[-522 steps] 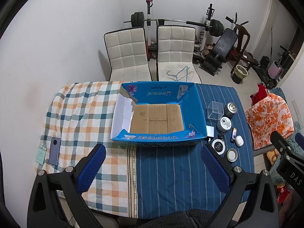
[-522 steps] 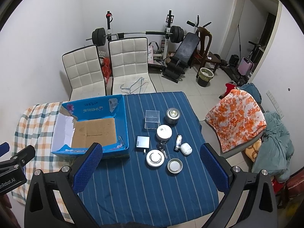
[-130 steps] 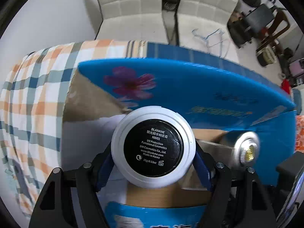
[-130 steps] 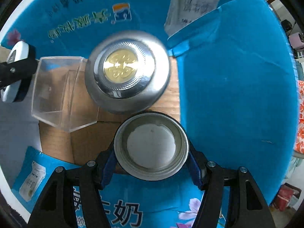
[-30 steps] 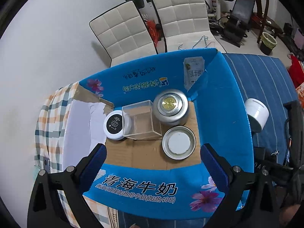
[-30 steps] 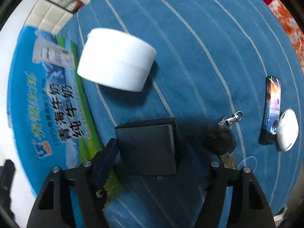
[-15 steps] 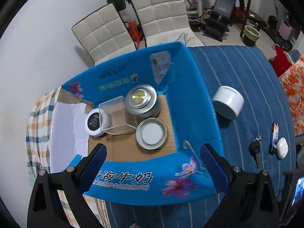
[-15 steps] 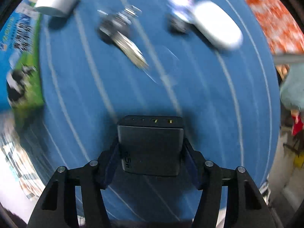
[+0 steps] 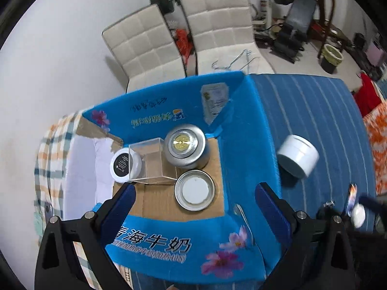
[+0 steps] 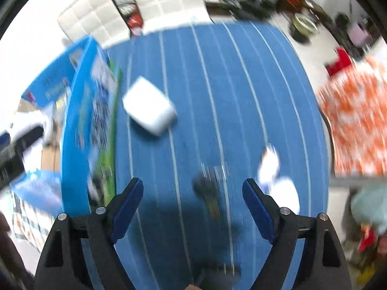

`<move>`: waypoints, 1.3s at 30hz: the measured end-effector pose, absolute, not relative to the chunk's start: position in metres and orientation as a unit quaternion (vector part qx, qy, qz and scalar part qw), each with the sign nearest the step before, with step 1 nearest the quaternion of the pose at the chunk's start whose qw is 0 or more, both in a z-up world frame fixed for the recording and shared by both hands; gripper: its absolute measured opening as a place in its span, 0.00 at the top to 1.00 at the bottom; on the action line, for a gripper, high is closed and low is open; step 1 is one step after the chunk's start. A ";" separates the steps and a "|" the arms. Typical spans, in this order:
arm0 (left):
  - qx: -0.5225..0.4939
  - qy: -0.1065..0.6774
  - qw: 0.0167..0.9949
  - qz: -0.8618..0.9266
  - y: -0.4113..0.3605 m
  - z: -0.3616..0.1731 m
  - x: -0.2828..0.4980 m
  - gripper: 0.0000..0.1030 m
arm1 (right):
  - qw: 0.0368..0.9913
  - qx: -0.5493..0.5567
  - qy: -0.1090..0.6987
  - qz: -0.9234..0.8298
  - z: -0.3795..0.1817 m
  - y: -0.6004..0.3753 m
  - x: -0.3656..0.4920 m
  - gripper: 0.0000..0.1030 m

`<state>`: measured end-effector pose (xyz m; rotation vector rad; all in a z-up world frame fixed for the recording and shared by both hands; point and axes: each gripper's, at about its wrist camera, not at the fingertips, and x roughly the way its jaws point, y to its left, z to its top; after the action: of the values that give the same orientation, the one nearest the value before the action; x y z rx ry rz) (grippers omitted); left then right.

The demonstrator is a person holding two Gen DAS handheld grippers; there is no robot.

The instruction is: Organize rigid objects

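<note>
Blue cardboard box (image 9: 244,130) is collecting the rigid things: silver tin (image 9: 185,146), clear case (image 9: 154,162), lid (image 9: 194,190). White jar (image 10: 150,106) is waiting beside it on the tabletop (image 10: 241,96). Right gripper (image 10: 193,198) has just been opening, nothing between; left gripper (image 9: 193,207) is hanging apart, empty.

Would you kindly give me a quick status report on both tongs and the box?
Left tongs open, empty, above blue box. Right tongs open, just widened, nothing between. Four items boxed; white jar on its side outside on the striped cloth. Nothing blocking.
</note>
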<state>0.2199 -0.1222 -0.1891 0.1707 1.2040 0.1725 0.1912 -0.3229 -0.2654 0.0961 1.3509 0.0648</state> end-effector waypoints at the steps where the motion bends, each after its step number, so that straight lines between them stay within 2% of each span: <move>1: 0.071 0.579 0.807 0.085 -0.117 -0.197 0.227 0.02 | 0.778 0.034 0.626 0.038 -0.268 -0.314 0.212 0.16; 9: -0.009 0.634 0.768 0.086 -0.085 -0.227 0.255 0.02 | 0.765 -0.045 0.637 0.082 -0.294 -0.258 0.284 0.18; 10: -0.012 0.638 0.765 0.085 -0.083 -0.229 0.257 0.02 | 0.755 -0.041 0.649 0.084 -0.300 -0.256 0.297 0.24; 11: -0.013 0.640 0.764 0.085 -0.082 -0.229 0.258 0.02 | 0.747 -0.032 0.658 0.091 -0.305 -0.255 0.304 0.43; 12: -0.013 0.640 0.763 0.086 -0.081 -0.229 0.259 0.02 | 0.741 -0.030 0.665 0.086 -0.309 -0.252 0.312 0.52; 15: -0.011 0.637 0.766 0.088 -0.079 -0.227 0.258 0.02 | 0.743 -0.027 0.666 0.062 -0.314 -0.251 0.310 0.58; 21: -0.002 0.631 0.770 0.092 -0.073 -0.221 0.248 0.02 | 0.732 0.009 0.680 0.044 -0.309 -0.263 0.277 0.59; 29: 0.025 0.610 0.790 0.065 -0.078 -0.194 0.209 0.02 | 0.715 0.130 0.682 0.082 -0.293 -0.294 0.169 0.59; 35: 0.046 0.606 0.790 0.082 -0.071 -0.189 0.168 0.02 | 0.660 0.256 0.684 0.177 -0.326 -0.253 0.101 0.59; 39: 0.052 0.614 0.780 0.107 -0.054 -0.197 0.144 0.02 | 0.639 0.280 0.687 0.204 -0.358 -0.231 0.076 0.58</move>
<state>0.1439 -0.0540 -0.1971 0.1116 1.3275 0.2307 0.0758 -0.2311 -0.3579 0.6396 1.5677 0.4651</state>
